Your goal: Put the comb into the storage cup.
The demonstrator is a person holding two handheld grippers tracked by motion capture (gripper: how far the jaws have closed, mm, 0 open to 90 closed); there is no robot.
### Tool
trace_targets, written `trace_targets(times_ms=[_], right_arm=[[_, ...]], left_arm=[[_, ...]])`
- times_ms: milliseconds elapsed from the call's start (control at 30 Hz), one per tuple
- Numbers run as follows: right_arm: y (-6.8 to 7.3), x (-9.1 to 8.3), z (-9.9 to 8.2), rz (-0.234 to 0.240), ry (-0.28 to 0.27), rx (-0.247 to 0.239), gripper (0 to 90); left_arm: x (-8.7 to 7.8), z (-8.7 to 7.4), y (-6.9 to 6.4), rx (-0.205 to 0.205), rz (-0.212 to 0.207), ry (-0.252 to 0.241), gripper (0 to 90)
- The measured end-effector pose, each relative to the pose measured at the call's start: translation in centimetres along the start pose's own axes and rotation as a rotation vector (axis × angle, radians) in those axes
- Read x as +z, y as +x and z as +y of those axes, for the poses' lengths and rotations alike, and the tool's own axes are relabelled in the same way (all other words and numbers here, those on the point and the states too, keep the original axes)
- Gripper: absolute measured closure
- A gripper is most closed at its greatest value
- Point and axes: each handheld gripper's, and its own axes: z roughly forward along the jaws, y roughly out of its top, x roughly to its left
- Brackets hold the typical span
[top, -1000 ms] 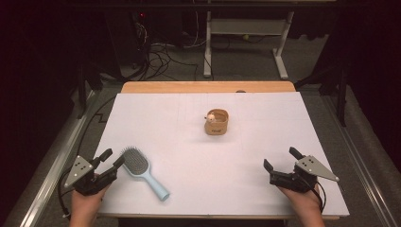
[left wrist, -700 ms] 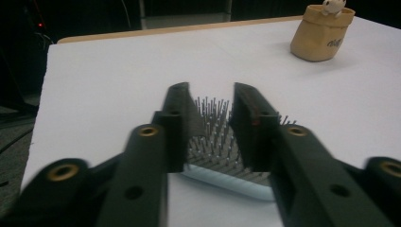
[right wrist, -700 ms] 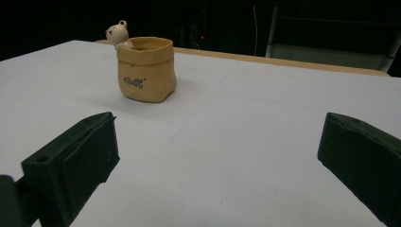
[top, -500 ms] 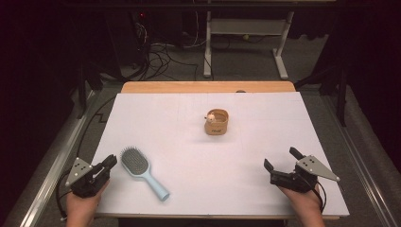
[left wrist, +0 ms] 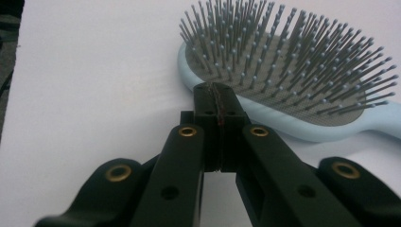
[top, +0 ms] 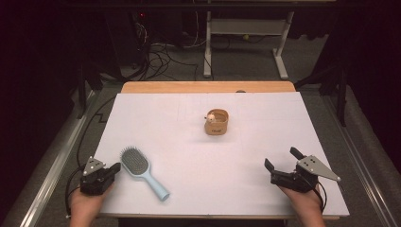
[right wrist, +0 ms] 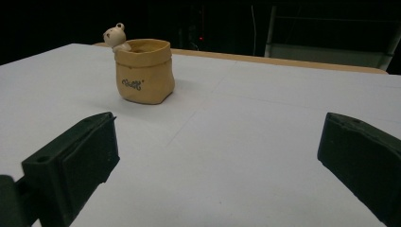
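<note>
A pale blue hairbrush [top: 141, 172] lies bristles up near the table's front left, its handle pointing toward the front right. My left gripper [top: 113, 169] sits just left of the brush head, jaws pressed together with nothing between them. In the left gripper view the closed tips [left wrist: 217, 94] rest right by the brush head [left wrist: 293, 90]. A tan bag-shaped pot with a small bear figure [top: 216, 122] stands at the table's middle. My right gripper [top: 283, 159] rests at the front right, open and empty. The right gripper view has the pot [right wrist: 142, 71] ahead on the left.
The white table top [top: 265, 118] has a wooden strip [top: 208, 87] along its far edge. Beyond it are a dark floor with cables [top: 161, 52] and a white desk frame [top: 246, 42]. Metal rails run along both sides of the table.
My left gripper has drawn back toward the front left corner and shut its jaws, leaving the hairbrush lying on the table. The right gripper has stayed put.
</note>
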Motion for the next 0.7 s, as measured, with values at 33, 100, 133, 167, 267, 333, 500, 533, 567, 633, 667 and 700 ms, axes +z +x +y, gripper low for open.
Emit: trace_targets(times_ms=[33, 100, 133, 167, 267, 333, 500, 533, 567, 633, 667, 700], right_arm=[[0.0, 0.0, 0.0, 0.000, 0.000, 0.000, 0.2], [0.0, 0.0, 0.0, 0.000, 0.000, 0.001, 0.2], [0.0, 0.0, 0.0, 0.000, 0.000, 0.001, 0.2], [0.0, 0.0, 0.0, 0.000, 0.000, 0.002, 0.2], [0.0, 0.0, 0.0, 0.000, 0.000, 0.002, 0.2], [0.0, 0.0, 0.0, -0.001, -0.002, 0.002, 0.2], [0.0, 0.0, 0.0, -0.001, 0.000, 0.002, 0.2], [0.0, 0.0, 0.0, -0.001, 0.000, 0.002, 0.2], [0.0, 0.0, 0.0, -0.001, 0.000, 0.003, 0.2], [0.0, 0.1, 0.0, -0.002, 0.001, 0.004, 0.2], [0.0, 0.0, 0.0, -0.002, 0.002, 0.005, 0.2], [0.0, 0.0, 0.0, -0.002, 0.001, 0.005, 0.2]], left_arm=[[0.1, 0.0, -0.1, 0.002, 0.003, 0.009, 90.0], [0.2, 0.1, -0.1, 0.007, 0.007, 0.027, 90.0], [0.2, 0.1, -0.1, 0.007, 0.007, 0.027, 90.0], [0.3, 0.1, -0.3, 0.006, 0.013, 0.037, 90.0], [0.6, 0.3, -0.7, 0.012, 0.019, 0.054, 90.0], [0.7, 0.4, -0.7, 0.012, 0.025, 0.056, 90.0], [1.0, 0.9, -0.5, -0.004, 0.035, 0.060, 90.0], [1.0, 0.9, -0.5, -0.004, 0.035, 0.060, 90.0], [1.2, 1.2, -0.6, -0.007, 0.036, 0.061, 90.0], [1.6, 1.5, -0.6, -0.008, 0.035, 0.065, 90.0], [1.9, 1.7, -0.7, -0.011, 0.032, 0.063, 90.0], [2.1, 1.9, -0.7, -0.013, 0.029, 0.067, 90.0]])
